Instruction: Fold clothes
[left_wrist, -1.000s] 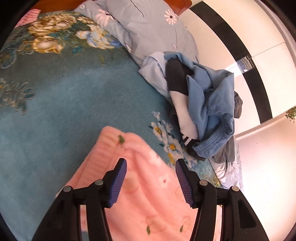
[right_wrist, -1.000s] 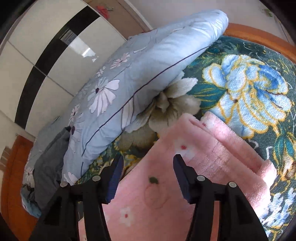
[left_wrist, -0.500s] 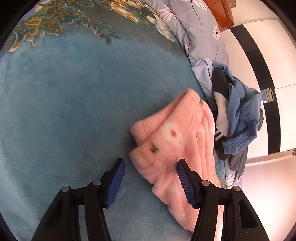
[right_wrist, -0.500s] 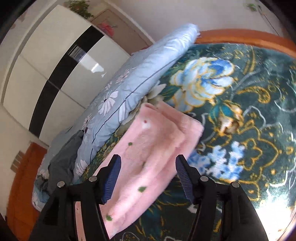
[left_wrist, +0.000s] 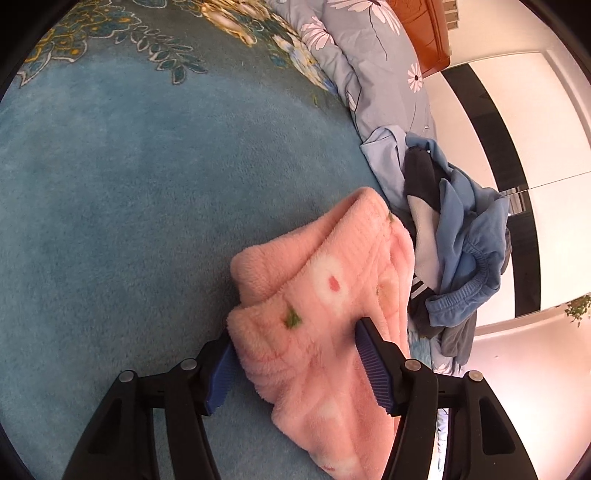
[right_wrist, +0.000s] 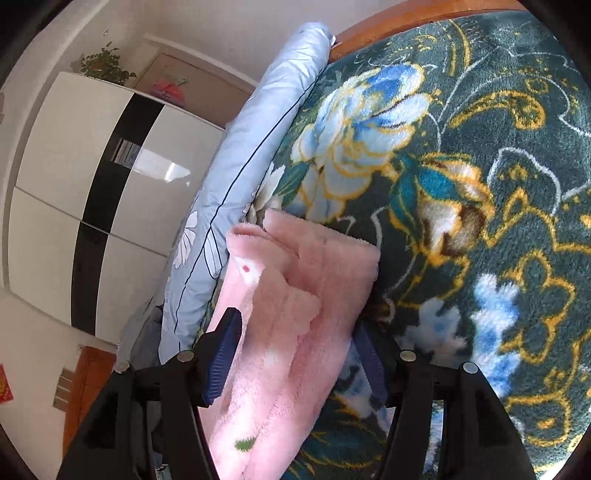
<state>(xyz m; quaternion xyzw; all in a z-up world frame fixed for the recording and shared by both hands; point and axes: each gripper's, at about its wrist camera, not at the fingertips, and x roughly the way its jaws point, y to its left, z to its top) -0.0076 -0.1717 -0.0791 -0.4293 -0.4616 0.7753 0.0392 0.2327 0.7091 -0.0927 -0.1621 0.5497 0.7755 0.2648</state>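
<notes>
A fluffy pink garment (left_wrist: 325, 280) with small flower prints lies folded into a thick strip on the bed's teal blanket (left_wrist: 129, 166). My left gripper (left_wrist: 293, 332) straddles one end of it. The jaws are apart: one finger lies low beside the fabric and partly under its edge, the other rests on top. In the right wrist view the garment's other end (right_wrist: 295, 266) runs between the jaws of my right gripper (right_wrist: 295, 321). Its far finger (right_wrist: 369, 362) is partly hidden behind the fabric. Neither pair of pads visibly squeezes the cloth.
A heap of blue, grey and white clothes (left_wrist: 461, 236) lies just beyond the pink garment. A light blue flowered quilt (right_wrist: 251, 155) runs along the bed's edge, with a white and black wardrobe (right_wrist: 74, 184) behind it. Flowered blanket (right_wrist: 480, 221) spreads to the right.
Both grippers rolled and came down onto the pink garment. Half a second ago its ends lay ahead of the fingertips; now the fabric sits between both pairs of jaws.
</notes>
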